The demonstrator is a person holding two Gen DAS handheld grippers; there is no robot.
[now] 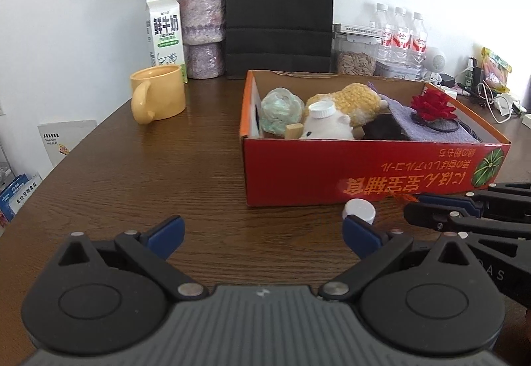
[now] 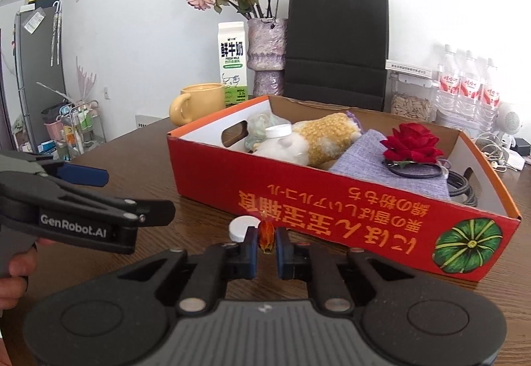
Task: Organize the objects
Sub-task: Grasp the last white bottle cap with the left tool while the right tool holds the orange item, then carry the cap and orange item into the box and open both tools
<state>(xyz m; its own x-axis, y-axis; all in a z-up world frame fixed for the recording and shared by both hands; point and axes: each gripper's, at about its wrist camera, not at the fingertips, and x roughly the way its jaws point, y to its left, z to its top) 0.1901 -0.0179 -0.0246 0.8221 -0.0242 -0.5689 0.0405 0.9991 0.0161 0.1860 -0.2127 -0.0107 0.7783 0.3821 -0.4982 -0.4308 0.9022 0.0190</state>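
Note:
A red cardboard box (image 1: pixel 365 170) (image 2: pixel 332 200) sits on the brown table. It holds a yellow-and-white plush toy (image 1: pixel 351 103), a white-capped bottle (image 1: pixel 320 110), a green bundle (image 1: pixel 280 108), a wooden block (image 1: pixel 293 132), a purple cloth (image 2: pixel 368 156) and a red rose (image 2: pixel 413 141). My right gripper (image 2: pixel 266 241) (image 1: pixel 413 205) is shut on a small orange-red object (image 2: pixel 266 235) just in front of the box. A white cap (image 1: pixel 360 210) (image 2: pixel 242 226) lies on the table beside it. My left gripper (image 1: pixel 264 233) (image 2: pixel 132 193) is open with nothing between its fingers, left of the right one.
Behind the box stand a yellow mug (image 1: pixel 159 93), a milk carton (image 1: pixel 166 30), a vase of dried flowers (image 1: pixel 202 34) and a black paper bag (image 1: pixel 280 14). Water bottles (image 1: pixel 400 34), a seed jar (image 1: pixel 355 60) and cables (image 1: pixel 497 100) crowd the back right.

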